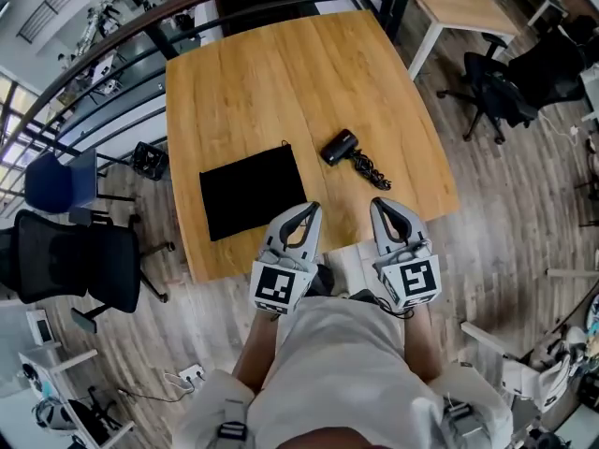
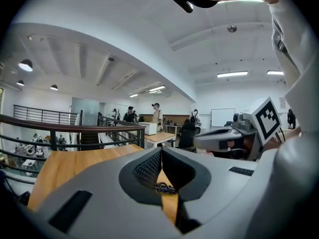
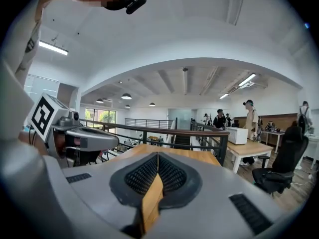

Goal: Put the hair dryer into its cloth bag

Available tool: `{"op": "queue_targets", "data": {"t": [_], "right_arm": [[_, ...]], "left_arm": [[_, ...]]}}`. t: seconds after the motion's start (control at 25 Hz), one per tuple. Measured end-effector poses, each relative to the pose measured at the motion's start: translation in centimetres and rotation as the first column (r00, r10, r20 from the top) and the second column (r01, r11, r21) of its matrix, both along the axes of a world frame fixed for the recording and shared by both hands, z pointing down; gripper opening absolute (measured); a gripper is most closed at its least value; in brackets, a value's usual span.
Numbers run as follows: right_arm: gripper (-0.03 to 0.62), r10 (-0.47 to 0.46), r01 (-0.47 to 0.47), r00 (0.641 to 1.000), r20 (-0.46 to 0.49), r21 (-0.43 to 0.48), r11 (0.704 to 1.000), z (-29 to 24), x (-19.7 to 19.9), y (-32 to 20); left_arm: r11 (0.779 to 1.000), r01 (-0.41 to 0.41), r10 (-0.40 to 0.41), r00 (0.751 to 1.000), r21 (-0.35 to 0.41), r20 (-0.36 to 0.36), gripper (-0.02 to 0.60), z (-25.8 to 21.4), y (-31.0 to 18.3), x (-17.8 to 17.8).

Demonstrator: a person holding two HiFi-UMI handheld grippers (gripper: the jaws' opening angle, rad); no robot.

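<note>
Left tool (image 1: pixel 301 215), right tool (image 1: pixel 383 210), lower centre: both pressed together, empty | hair dryer (image 1: pixel 339 146) right of cloth bag (image 1: pixel 253 191) on desk (image 1: pixel 243 82) | best: open bag mouth first.

On the bench (image 1: pixel 281 73), the cloth bag (image 1: pixel 251 193) lies flat in the near left part. The hair dryer (image 1: pixel 339 146) lies on the bench's right half, apart from the bag, with its cord (image 1: pixel 371 169) bunched just nearer the bench's front edge. The left claw (image 1: pixel 312 208) and right claw (image 1: pixel 376 203) sit side by side over that front edge. A railing (image 1: pixel 112 54) runs beyond the bench's left side. Two office chairs (image 1: pixel 75 251) stand on the floor off the bench's near left corner.
</note>
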State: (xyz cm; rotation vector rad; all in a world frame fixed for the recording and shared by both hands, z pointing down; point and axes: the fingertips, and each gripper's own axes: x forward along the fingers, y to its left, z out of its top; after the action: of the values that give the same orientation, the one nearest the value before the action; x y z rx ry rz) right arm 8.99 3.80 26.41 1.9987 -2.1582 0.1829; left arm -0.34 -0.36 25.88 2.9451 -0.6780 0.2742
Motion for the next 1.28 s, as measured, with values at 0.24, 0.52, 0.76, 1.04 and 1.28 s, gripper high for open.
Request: {"op": "queue_targets", "data": {"t": [0.24,0.52,0.76,1.04,1.28], "right_arm": [[0.020,0.077,-0.079,0.997,-0.024,-0.086,0.993,3.9,2.1,-1.1],[0.021,0.067,-0.076,0.997,-0.045,-0.225,0.972,9.3,4.1,-2.4],[0.021,0.043,-0.062,0.997,-0.071,-0.299,0.952,13.4,6.0,-3.6],[0.021,-0.044,0.024,0.998,-0.044,-0.377,0.926,17.8,7.7,-5.4],[0.026,-0.100,0.064,0.993,-0.057,-0.445,0.893,21.3,8.8,-7.2]], "left_arm": [[0.994,-0.086,0.087,0.996,-0.061,0.016,0.020,3.3,-1.7,1.5],[0.986,-0.112,0.121,0.990,-0.124,0.066,0.020,7.7,-2.9,4.0],[0.980,-0.120,0.137,0.986,-0.159,0.099,0.020,10.5,-3.5,6.5],[0.972,-0.086,0.120,0.982,-0.221,0.145,0.020,14.3,-4.5,9.4],[0.961,-0.075,0.126,0.976,-0.267,0.179,0.021,17.6,-4.7,11.2]]}}
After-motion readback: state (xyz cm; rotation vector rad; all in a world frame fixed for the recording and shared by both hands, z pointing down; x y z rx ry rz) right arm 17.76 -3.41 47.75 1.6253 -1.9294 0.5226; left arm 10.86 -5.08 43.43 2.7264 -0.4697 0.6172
